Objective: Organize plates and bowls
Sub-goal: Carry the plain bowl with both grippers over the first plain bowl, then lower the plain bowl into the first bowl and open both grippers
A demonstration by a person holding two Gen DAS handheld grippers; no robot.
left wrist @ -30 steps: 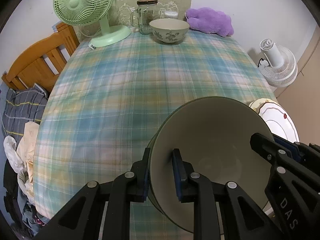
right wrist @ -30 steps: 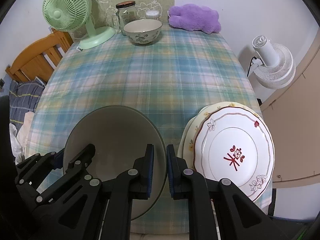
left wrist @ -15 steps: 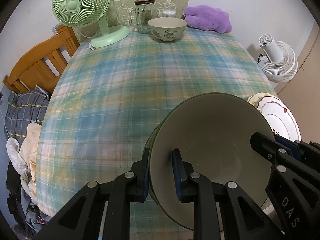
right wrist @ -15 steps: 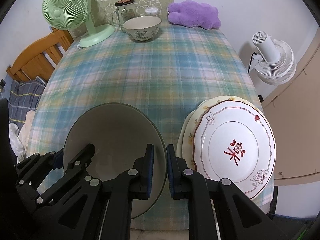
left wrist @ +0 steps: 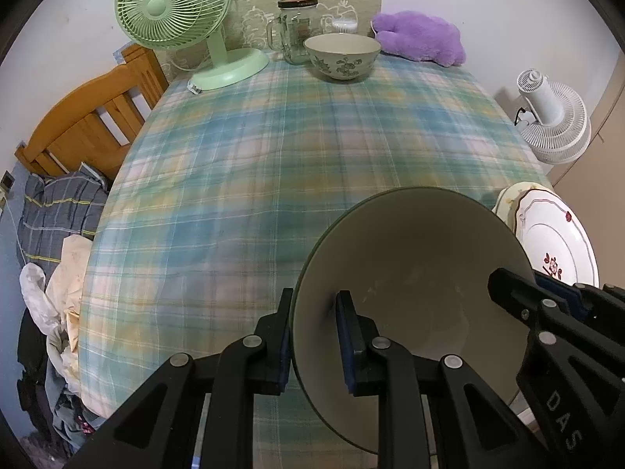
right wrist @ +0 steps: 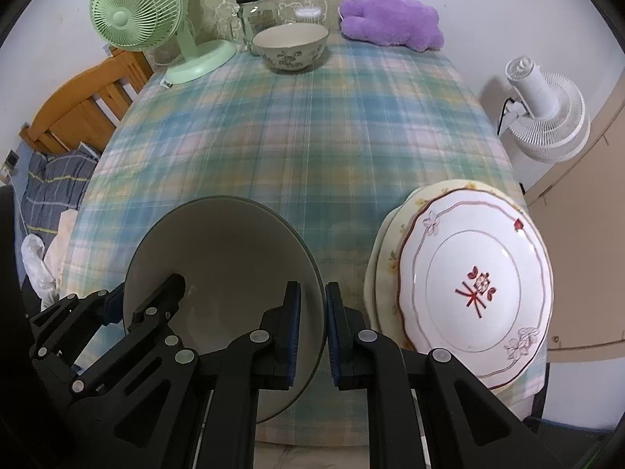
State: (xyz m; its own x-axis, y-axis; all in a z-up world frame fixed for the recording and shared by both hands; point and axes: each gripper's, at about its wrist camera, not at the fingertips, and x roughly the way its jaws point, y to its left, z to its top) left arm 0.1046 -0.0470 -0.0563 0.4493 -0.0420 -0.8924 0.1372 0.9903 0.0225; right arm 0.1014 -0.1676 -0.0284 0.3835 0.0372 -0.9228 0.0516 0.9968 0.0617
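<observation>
At the near edge of the tabletop (right wrist: 297, 148), which is covered by a green, blue and pink plaid cloth, a large plain bowl (left wrist: 414, 273) with a dark rim and pale inside is gripped from 2 sides. The left tongs (left wrist: 314, 336) pinch its left rim, 1 pad outside the wall and 1 inside. The right tongs (right wrist: 312, 324) pinch the opposite rim in the same way, the thin wall caught between their blue pads. In the left wrist view the bowl looks tilted, its mouth facing the camera; whether its base touches the cloth cannot be told.

Just beside the bowl, at the tabletop's near right corner, lies a stack of 2 plates (right wrist: 480, 285): a white one with a red motif and flower border on top of a cream one with yellow flowers.

At the far end stands a second bowl (right wrist: 291, 49), upright, with a dark floral print on its side. Behind it is a glass jar mug (right wrist: 258, 11) with a dark lid, to its left a green desk fan (right wrist: 134, 15), to its right a purple plush toy (right wrist: 390, 21). A white fan (right wrist: 547, 117) stands off the tabletop to the right, a wooden bed frame (left wrist: 90, 125) to the left.
</observation>
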